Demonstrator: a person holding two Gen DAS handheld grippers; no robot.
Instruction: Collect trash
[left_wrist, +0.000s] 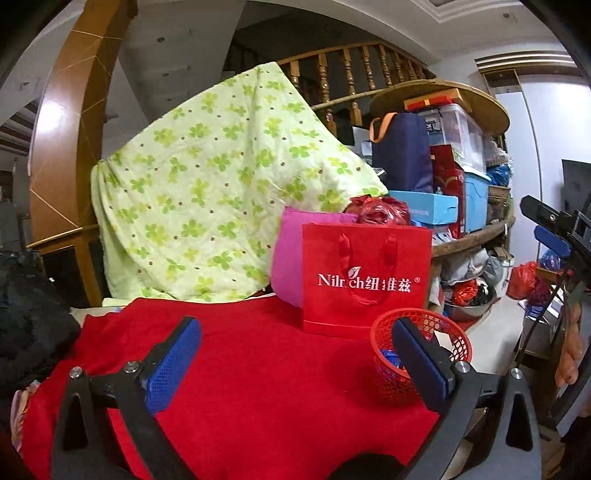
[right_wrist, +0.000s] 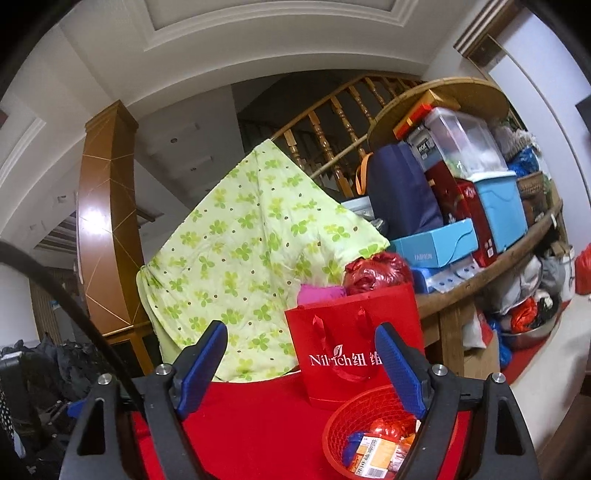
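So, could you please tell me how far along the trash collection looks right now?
Done: wrappers already lie in the red mesh basket. In hand: nothing; the left gripper and right gripper both have open, empty jaws. Left: no loose trash shows on the red cloth.

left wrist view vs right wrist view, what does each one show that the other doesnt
Only the left wrist view shows the right gripper at its right edge. Only the right wrist view looks into the red basket, showing a labelled packet among wrappers. Both show the red paper bag standing behind the basket on the red cloth, the green clover blanket, and open, empty jaws.
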